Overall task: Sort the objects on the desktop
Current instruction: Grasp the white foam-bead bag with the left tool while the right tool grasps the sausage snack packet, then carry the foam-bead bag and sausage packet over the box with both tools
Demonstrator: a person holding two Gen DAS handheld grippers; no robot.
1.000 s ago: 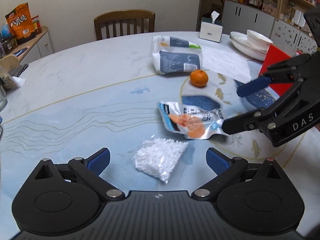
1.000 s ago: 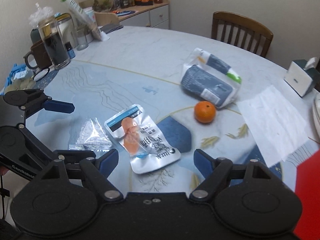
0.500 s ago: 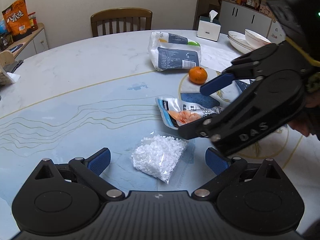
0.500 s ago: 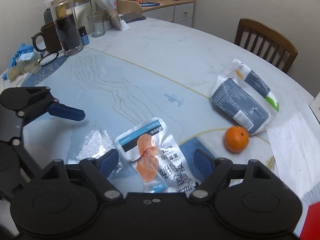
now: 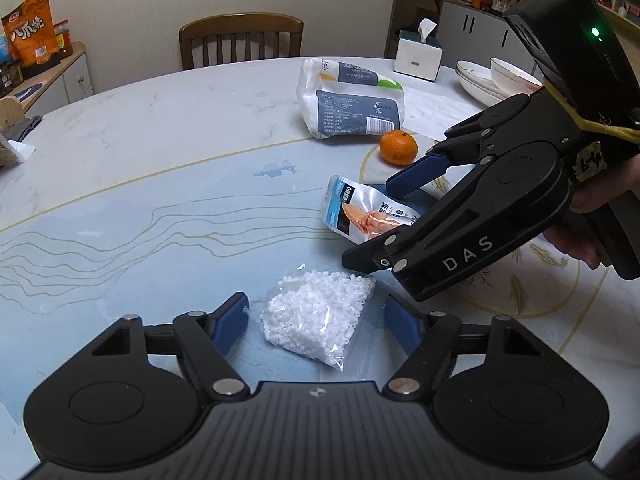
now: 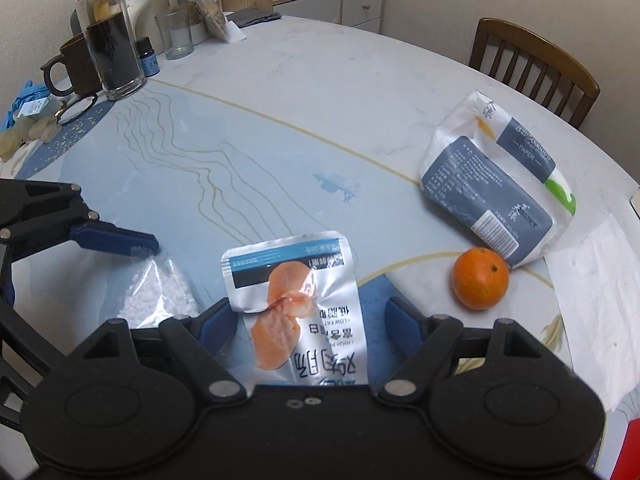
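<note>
A clear bag of white beads (image 5: pixel 320 316) lies on the table between the open fingers of my left gripper (image 5: pixel 318 320). A silver snack pouch with an orange picture (image 6: pixel 296 304) lies flat between the open fingers of my right gripper (image 6: pixel 308 320). In the left wrist view the right gripper (image 5: pixel 374 224) straddles the pouch (image 5: pixel 360 212), low over it. An orange (image 6: pixel 480 278) and a grey-and-white paper pack (image 6: pixel 500 184) lie farther back. The bead bag also shows in the right wrist view (image 6: pixel 158 296).
A glass jar (image 6: pixel 112 40), brown mug (image 6: pixel 68 68), tumbler (image 6: pixel 174 34) and small bottle stand at the table's far left. A tissue box (image 5: pixel 418 52), plates and bowl (image 5: pixel 496 80) sit at the back right. A white sheet (image 6: pixel 592 300) lies near the orange. A chair (image 5: pixel 240 40) stands behind.
My right gripper has moved in over the snack pouch, so the pouch now lies between its fingers. My left gripper has edged closer around the bead bag. Both stay open.
</note>
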